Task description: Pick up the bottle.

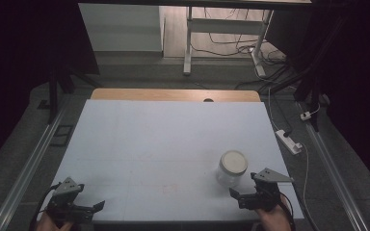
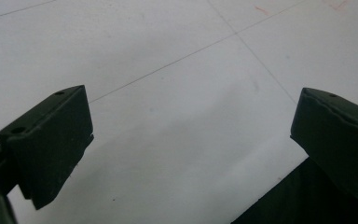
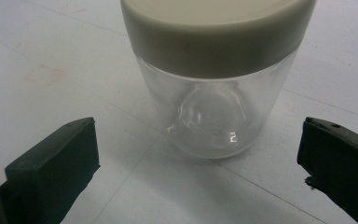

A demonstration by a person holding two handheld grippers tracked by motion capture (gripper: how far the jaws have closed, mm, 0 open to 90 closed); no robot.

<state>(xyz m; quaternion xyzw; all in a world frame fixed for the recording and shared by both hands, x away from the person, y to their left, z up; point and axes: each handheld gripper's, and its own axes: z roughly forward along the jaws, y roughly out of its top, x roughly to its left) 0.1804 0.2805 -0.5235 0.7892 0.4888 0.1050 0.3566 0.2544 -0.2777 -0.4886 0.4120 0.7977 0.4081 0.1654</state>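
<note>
Left claw [image 1: 98, 206] and right claw [image 1: 235, 194] low near the table's edge, jaws spread wide.

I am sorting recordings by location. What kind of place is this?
Probably a lab or workshop set up for recording. A white table holds a single jar, loose cables lie on the floor behind, and a power strip sits beside the table.

Clear glossy glass jar [image 3: 214, 116] with a matt cream plastic lid [image 3: 216, 35]; smooth matt white worktop [image 1: 149, 139]; matt black jaws
</note>
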